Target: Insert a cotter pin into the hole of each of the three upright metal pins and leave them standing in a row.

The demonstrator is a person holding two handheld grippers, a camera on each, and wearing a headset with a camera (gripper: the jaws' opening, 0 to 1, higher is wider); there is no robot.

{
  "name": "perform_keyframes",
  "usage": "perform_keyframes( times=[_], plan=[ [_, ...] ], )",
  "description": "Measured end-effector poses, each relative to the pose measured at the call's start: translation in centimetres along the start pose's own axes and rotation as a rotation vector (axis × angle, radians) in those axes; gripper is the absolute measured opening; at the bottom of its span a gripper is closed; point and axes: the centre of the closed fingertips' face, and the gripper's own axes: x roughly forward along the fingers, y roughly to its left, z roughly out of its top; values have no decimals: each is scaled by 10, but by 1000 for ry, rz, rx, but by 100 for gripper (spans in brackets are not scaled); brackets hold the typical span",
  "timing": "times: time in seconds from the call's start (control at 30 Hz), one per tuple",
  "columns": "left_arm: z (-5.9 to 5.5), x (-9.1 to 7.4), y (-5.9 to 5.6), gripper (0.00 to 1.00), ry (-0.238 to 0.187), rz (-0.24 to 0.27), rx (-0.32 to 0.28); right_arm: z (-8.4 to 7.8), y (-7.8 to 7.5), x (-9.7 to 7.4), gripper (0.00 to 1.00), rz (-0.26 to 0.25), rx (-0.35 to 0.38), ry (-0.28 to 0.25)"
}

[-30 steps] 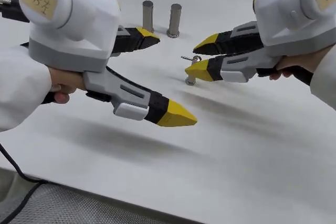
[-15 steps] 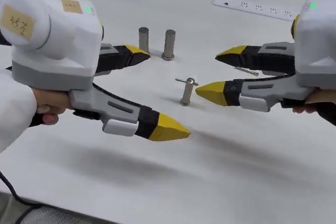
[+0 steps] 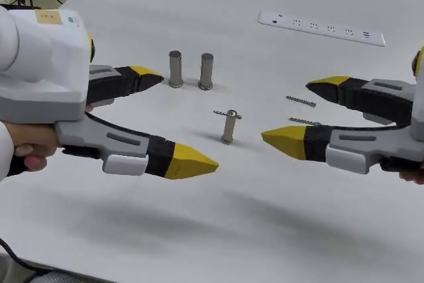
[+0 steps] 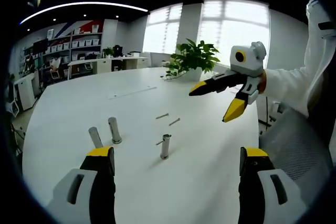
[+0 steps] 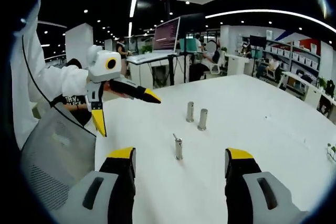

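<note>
Three upright metal pins stand on the white table. Two bare pins point(image 3: 175, 69) point(image 3: 206, 71) stand side by side at the back. The front pin point(image 3: 229, 127) carries a cotter pin point(image 3: 225, 114) through its top hole. Two loose cotter pins point(image 3: 301, 101) point(image 3: 305, 122) lie flat to its right. My left gripper point(image 3: 189, 120) is open and holds nothing, left of the front pin. My right gripper point(image 3: 285, 110) is open and holds nothing, hovering over the loose cotter pins. The left gripper view has the front pin point(image 4: 165, 146) ahead between its jaws; the right gripper view has it point(image 5: 179, 148) centred too.
A white power strip point(image 3: 321, 28) lies at the far right of the table. A potted plant point(image 4: 191, 59) stands at the table's far end in the left gripper view. Office desks and shelves lie beyond the table's edge.
My right gripper has drawn back to the right, away from the front pin, uncovering the two loose cotter pins. The left gripper has pulled back to the left. The head view has shifted.
</note>
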Motion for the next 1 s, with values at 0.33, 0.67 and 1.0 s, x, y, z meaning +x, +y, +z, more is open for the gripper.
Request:
perform_keyframes(
  times=[0.33, 0.67, 1.0],
  plan=[
    [8, -6, -6, 99, -17, 31, -9, -12, -10, -17, 82, -90, 69, -11],
    [19, -2, 0, 99, -27, 68, -21, -18, -17, -26, 98, -112, 146, 4],
    [37, 4, 20, 95, -70, 160, -29, -26, -16, -29, 98, -120, 172, 20]
  ],
)
